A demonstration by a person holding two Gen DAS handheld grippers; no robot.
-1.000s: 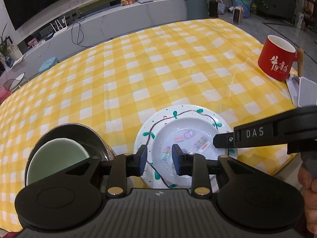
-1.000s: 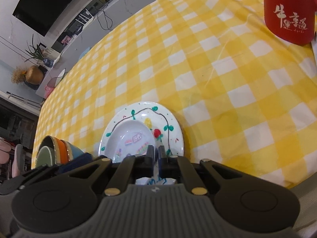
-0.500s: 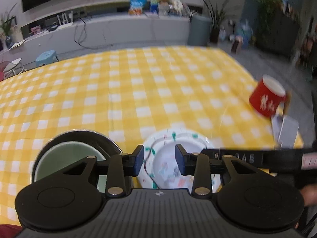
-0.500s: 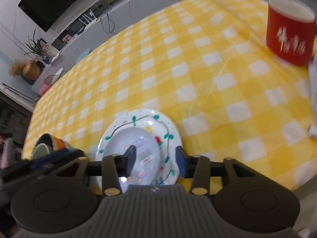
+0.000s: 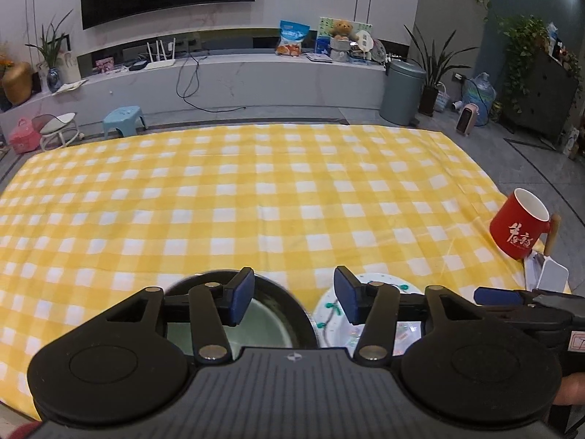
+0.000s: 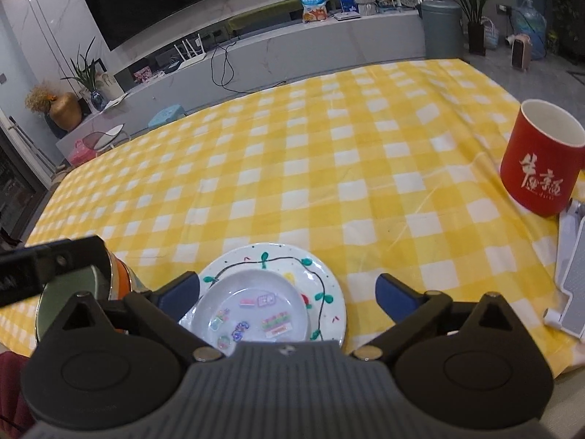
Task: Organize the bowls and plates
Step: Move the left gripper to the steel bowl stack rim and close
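Observation:
A small white plate with stickers [image 6: 256,311] lies on a larger white plate with a painted vine [image 6: 318,274], near the table's front edge. The plates also show in the left wrist view [image 5: 329,311], mostly hidden behind my fingers. To their left stands a stack of bowls [image 6: 73,292], with a pale green bowl [image 5: 263,322] inside a dark one. My left gripper [image 5: 294,296] is open and empty, raised above the bowls and plates. My right gripper [image 6: 289,292] is open wide and empty, above the plates.
A red mug [image 6: 541,161] stands at the right of the yellow checked tablecloth [image 6: 292,153]. A white phone stand [image 6: 570,274] lies by the right edge. The mug also shows in the left wrist view [image 5: 519,226].
My right gripper let go of the plate rim and opened wide. My left gripper opened wider. Both lifted and pulled back from the plates.

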